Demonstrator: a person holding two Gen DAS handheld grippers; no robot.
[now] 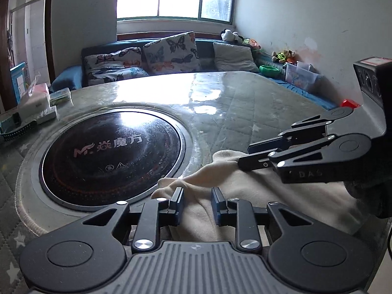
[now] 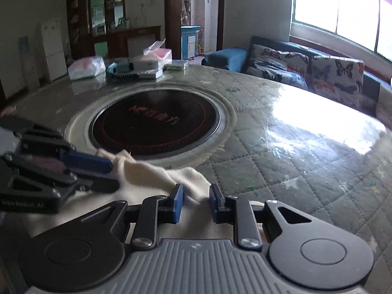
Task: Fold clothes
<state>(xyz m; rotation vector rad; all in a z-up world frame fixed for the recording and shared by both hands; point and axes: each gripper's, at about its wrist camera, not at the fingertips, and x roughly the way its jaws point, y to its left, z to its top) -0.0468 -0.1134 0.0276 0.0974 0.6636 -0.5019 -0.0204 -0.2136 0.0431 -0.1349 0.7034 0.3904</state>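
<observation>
A round quilted table (image 1: 245, 103) with a black inset hotplate (image 1: 110, 156) fills both views. At lower centre lies a soft, light cream fleece garment (image 1: 257, 196), rumpled; its raised edge suits pinching. Left gripper (image 1: 197, 204) and right gripper (image 2: 196, 202) stand parted, astride cloth.

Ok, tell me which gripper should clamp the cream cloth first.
Probably the right gripper: a raised ridge of the cream cloth sits between its open fingers. The left gripper, also open, hangs over flatter cloth.
</observation>
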